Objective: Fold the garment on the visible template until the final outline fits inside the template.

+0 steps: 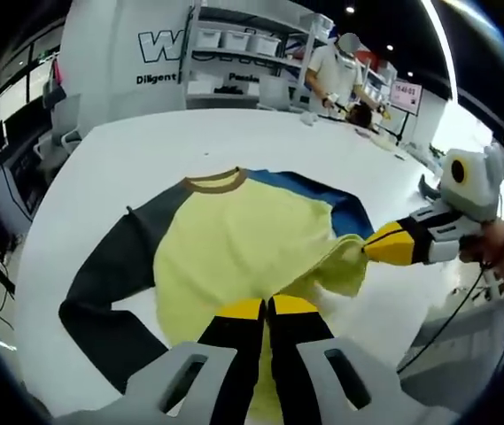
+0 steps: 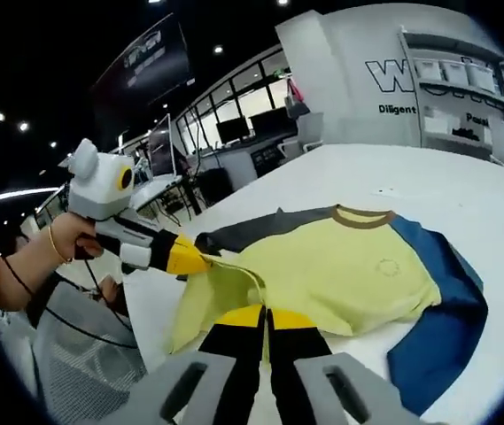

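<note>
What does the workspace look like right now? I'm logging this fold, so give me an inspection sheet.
Surface: white table, bare around the garment.
Job's things: yellow shirt lying flat, one dark grey sleeve, one blue sleeve; template not discernible.
Clutter: nothing seen near the shirt.
Grippers: left gripper and right gripper each shut on the shirt's hem, lifting it.
Cables: black cable hanging below the right gripper.
Surroundings: shelving with bins, a person at the table's far end.
</note>
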The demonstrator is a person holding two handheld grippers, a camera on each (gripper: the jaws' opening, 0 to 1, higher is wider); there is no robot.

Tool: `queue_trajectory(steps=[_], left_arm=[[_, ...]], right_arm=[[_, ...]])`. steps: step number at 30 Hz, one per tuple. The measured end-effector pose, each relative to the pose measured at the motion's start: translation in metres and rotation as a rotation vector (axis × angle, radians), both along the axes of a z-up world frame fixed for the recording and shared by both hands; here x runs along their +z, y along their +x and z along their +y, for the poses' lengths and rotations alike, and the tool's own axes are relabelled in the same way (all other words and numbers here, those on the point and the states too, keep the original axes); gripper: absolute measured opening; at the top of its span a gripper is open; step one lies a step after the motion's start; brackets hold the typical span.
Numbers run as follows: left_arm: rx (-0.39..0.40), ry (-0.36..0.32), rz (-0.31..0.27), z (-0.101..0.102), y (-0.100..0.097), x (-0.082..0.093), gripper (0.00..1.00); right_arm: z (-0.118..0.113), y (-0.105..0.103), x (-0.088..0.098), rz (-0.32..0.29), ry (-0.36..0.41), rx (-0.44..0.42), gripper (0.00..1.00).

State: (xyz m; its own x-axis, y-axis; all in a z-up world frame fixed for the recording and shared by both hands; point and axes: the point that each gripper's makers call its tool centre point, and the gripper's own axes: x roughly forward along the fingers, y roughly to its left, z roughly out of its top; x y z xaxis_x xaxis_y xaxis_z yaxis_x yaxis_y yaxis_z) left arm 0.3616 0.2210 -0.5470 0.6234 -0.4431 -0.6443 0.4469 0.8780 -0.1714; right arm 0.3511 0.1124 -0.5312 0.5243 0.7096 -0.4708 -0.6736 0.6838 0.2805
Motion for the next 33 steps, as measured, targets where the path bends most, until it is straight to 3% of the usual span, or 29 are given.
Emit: queue_trajectory(steps=[6,9,11,15,17,21,28,33], left_arm=[[-0.137,0.045,0.031,-0.017,-0.021,0.001,0.06],[-0.187,0.072,0.034,-0.022,-0.029,0.001,0.06],[-0.220,0.048,0.091,-0.027,-0.043,-0.002,0.06],[-0.250,0.099,0.107,-0.023,-0.050,-0.008,0.06],[-0.283,0.125,0.143,-0.023,-0.063,-0.015,0.06],[-0.284,0.118,0.201,-0.022,-0.074,-0.025,0.06],[-0.288,0.141,0.277,-0.017,-0.090,-0.043,0.06],[-0.250,0.119,0.329,-0.015,-0.097,-0.057,0.06]], right_arm=[[-0.012,-0.016,0.013,-0.050,-0.057,0.060,0.00],[-0.016,-0.029,0.006,-0.069,-0.145,0.125,0.00],[-0.016,-0.050,-0.004,-0.058,-0.210,0.216,0.00],[-0.015,-0.065,-0.012,-0.028,-0.228,0.267,0.00],[-0.012,-0.089,-0.024,-0.006,-0.271,0.365,0.00],[-0.014,-0.098,-0.035,0.008,-0.309,0.402,0.00],[-0.010,-0.105,-0.042,0.039,-0.286,0.424,0.00],[-0.007,-0.109,-0.062,0.071,-0.310,0.426,0.00]])
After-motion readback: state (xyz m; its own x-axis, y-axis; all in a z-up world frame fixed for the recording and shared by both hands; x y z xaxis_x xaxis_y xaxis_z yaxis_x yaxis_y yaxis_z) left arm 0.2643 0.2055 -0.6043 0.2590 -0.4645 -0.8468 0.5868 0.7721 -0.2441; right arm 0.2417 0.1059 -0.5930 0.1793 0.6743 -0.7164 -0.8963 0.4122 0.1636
